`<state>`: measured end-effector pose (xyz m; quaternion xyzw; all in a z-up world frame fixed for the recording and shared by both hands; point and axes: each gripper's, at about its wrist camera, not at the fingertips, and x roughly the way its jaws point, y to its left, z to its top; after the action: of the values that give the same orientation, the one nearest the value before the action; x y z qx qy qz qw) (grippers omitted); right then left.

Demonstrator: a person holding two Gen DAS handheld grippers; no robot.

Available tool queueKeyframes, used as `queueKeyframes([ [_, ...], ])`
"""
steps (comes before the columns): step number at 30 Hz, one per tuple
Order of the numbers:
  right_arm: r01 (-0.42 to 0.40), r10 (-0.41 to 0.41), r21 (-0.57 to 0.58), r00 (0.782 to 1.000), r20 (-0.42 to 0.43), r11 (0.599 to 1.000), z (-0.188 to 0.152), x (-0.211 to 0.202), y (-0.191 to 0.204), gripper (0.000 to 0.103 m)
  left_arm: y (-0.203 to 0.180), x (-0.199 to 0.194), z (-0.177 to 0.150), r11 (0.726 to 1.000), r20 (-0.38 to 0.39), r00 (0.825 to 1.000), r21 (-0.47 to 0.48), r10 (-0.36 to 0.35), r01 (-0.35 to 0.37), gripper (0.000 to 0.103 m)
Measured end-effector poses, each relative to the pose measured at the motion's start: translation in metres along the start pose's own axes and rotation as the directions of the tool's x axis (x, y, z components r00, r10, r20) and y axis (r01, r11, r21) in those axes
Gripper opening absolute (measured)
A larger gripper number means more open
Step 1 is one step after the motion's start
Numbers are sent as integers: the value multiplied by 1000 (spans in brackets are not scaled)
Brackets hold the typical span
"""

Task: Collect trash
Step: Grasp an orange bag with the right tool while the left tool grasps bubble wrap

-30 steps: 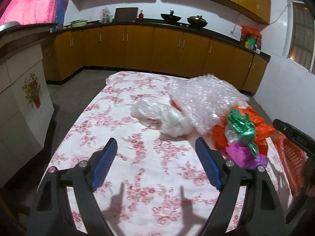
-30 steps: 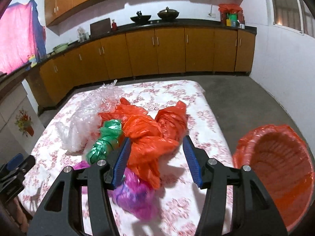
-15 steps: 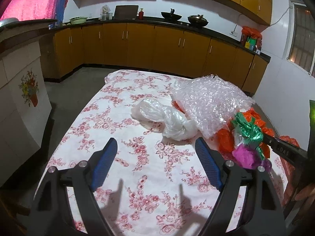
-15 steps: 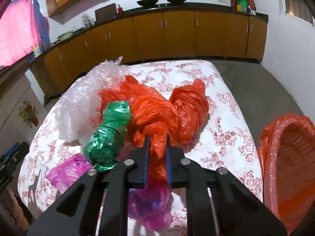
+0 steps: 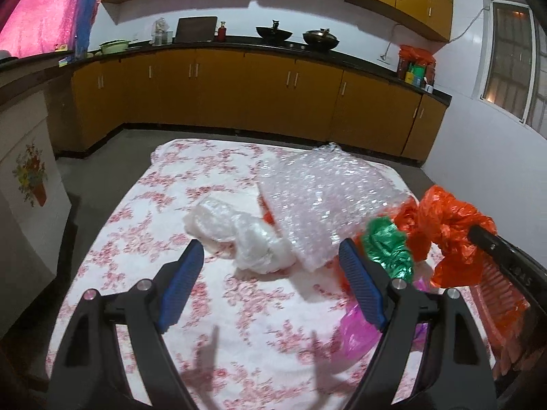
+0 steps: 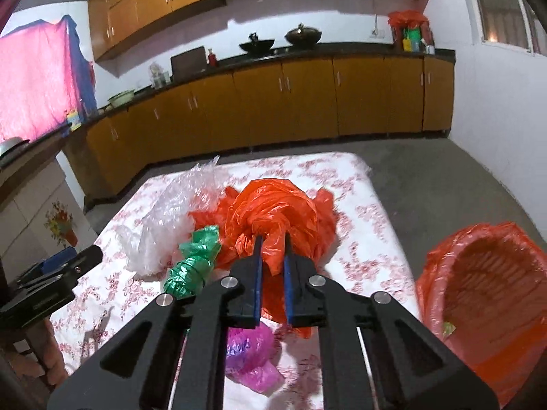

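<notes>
A worktop (image 5: 177, 205) under a white cloth printed with red flowers stands in a kitchen lined with brown cabinets (image 5: 239, 102); 2 woks (image 5: 273, 32) sit on the dark counter. The right gripper (image 6: 271, 256) has its fingers clamped on the orange plastic bag (image 6: 273, 212), beside a green bag (image 6: 195, 263), a magenta bag (image 6: 249, 352) and bubble wrap (image 5: 321, 198). The left gripper (image 5: 273, 283) is spread wide, empty. An orange-lined bin (image 6: 485, 300) stands just beside the worktop.
</notes>
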<state>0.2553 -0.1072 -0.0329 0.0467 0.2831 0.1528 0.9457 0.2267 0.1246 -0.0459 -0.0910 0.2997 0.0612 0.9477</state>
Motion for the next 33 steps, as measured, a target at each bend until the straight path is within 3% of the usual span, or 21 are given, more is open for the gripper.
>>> queueKeyframes([
  [10, 37, -37, -5, 999, 10, 999, -10, -12, -15, 10, -42, 19, 11, 997, -10, 999, 69, -37, 37, 79],
  [14, 34, -34, 22, 999, -6, 999, -16, -15, -24, 10, -55, 36, 15, 995, -34, 999, 96, -27, 31, 73],
  [17, 30, -30, 37, 999, -14, 999, -18, -16, -29, 10, -60, 50, 18, 994, -64, 998, 110, -18, 25, 62],
  [23, 27, -26, 43, 999, -23, 999, -23, -17, -31, 10, -52, 56, 19, 992, -92, 993, 88, -80, 88, 9],
  [33, 17, -17, 54, 1000, -5, 998, -23, -30, -30, 10, -25, 18, 38, 994, 3, 995, 45, -99, 99, 4],
])
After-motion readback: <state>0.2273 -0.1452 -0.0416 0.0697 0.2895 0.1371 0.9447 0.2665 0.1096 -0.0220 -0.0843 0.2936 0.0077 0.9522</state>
